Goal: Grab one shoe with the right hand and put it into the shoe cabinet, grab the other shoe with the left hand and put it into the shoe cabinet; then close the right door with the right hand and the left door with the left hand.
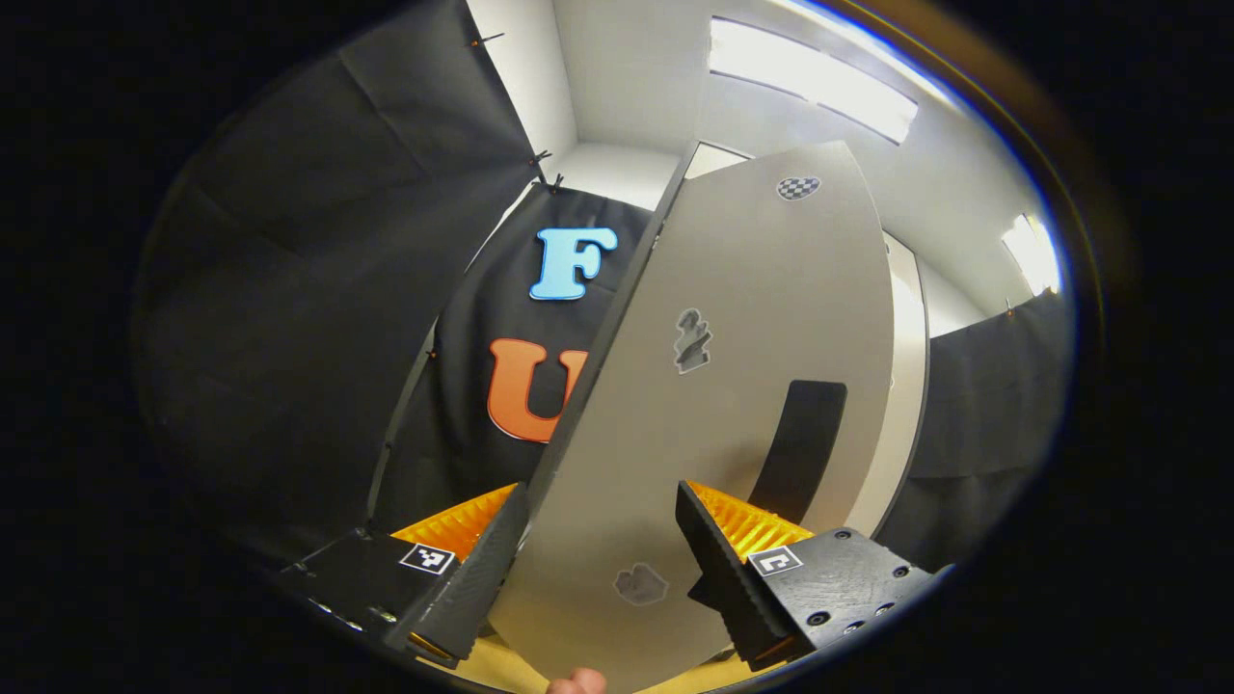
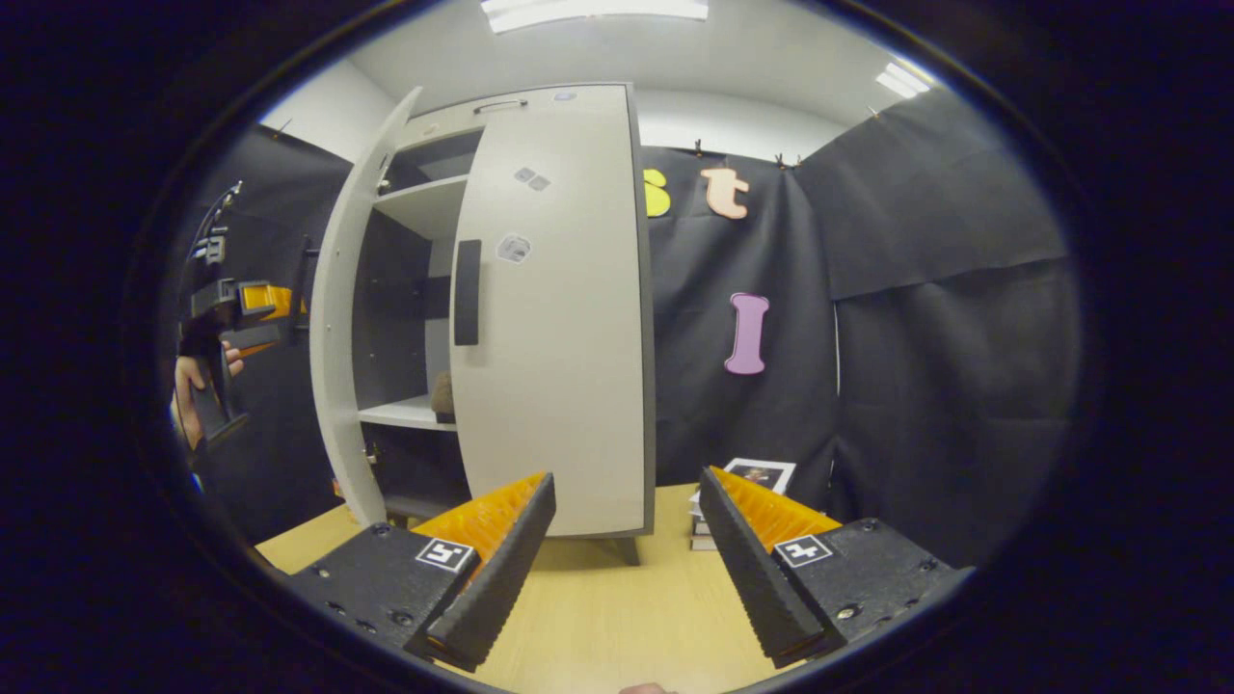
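Shoe cabinet [image 2: 549, 318] is standing on the wooden table [image 2: 598, 617], toward its back edge against the black booth wall. It's a tall pale-grey unit with dark edge trim and short legs.

Right door [image 2: 554, 386] is sitting shut across the front; it carries a black vertical handle [image 2: 467, 292] near its inner edge and a few small grey stickers. Left door [image 2: 337, 328] is standing swung out, leaving a gap onto the inside: white shelves, dark back panel. One brownish shoe [image 2: 442, 394] is lying on the middle shelf [image 2: 405, 413], only its end peeking past the right door; can't tell about a second shoe.

Left gripper [image 1: 603, 559] is held with its fingers apart, nothing between them; the outer face of the left door [image 1: 733, 366] is directly ahead of it, close up, edge-on trim running diagonally. Black handle [image 1: 800, 448] is showing beyond the right finger. In the right gripper view that same gripper [image 2: 246, 308] is hanging beside the left door's outer side, held by a hand [image 2: 188, 386].

Right gripper [image 2: 627, 569] is also spread open, empty, hanging over the table in front of the cabinet's right corner.

A small stack of books [image 2: 742, 501] is lying on the table just right of the cabinet base.
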`<state>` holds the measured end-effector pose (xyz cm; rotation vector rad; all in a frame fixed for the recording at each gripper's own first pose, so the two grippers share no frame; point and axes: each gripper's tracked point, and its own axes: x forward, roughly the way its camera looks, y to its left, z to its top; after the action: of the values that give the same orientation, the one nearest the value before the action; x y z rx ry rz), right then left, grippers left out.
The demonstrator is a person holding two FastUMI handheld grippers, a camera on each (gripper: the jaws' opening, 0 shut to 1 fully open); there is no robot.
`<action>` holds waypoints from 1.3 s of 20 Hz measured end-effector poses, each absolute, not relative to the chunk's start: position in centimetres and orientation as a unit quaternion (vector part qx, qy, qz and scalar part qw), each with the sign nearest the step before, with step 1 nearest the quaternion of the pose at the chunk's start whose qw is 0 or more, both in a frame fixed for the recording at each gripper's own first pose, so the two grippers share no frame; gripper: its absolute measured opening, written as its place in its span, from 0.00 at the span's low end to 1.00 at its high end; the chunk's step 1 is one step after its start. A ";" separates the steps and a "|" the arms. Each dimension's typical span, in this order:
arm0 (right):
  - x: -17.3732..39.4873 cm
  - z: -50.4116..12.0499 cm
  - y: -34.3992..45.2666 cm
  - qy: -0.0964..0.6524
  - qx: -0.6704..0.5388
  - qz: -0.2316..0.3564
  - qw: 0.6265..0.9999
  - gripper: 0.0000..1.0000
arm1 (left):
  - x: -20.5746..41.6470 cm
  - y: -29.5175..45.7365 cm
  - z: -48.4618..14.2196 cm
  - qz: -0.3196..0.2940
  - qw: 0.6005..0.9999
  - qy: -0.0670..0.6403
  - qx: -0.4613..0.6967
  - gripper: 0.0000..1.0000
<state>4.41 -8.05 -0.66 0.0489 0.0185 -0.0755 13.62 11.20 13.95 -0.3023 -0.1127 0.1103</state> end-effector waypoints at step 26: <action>3.9 -0.7 -6.3 0.013 0.027 -0.010 1.000 0.99 | 4.8 1.3 8.6 0.006 0.997 0.010 -0.074 0.95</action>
<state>3.92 -6.29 -0.72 0.0533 0.0257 -0.0207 4.80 1.31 8.60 -0.1476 0.0200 0.0129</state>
